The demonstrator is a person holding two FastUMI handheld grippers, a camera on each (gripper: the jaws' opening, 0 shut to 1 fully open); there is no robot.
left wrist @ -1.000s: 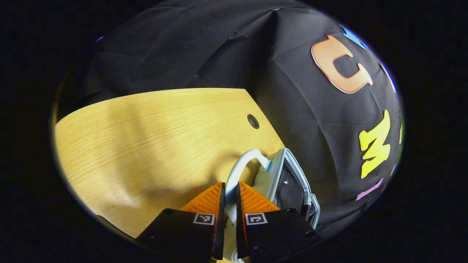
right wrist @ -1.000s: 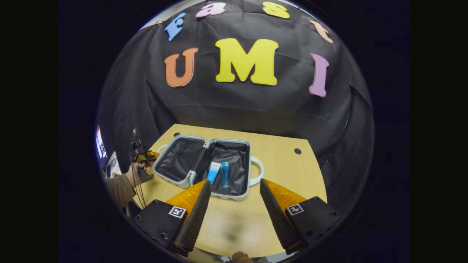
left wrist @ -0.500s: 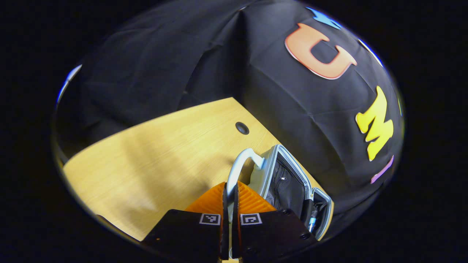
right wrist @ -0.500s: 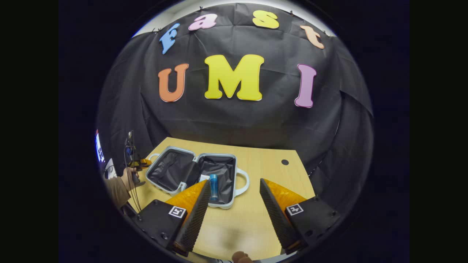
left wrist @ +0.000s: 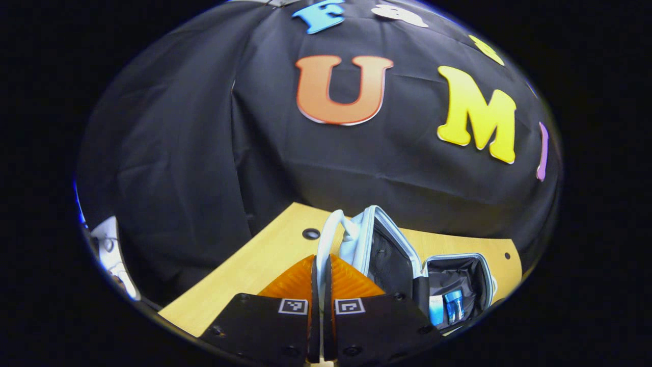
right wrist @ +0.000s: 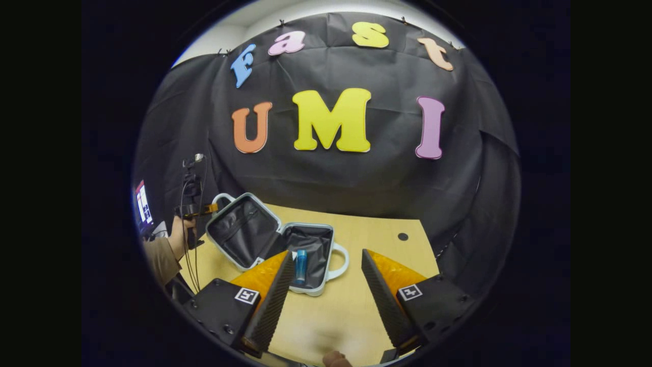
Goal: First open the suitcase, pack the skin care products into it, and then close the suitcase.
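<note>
- Suitcase lies on the table, lid half raised at its left.
- Skin care products lie inside the right half.
- Left gripper grips the lid's handle.

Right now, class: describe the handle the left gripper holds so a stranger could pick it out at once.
Find the wooden table and the open suitcase on it. One half lies flat with a blue bottle inside; the other half is tilted up. The handle is the pale loop on that raised half, pinched in the left gripper, unlike the free handle on the flat half.
</note>
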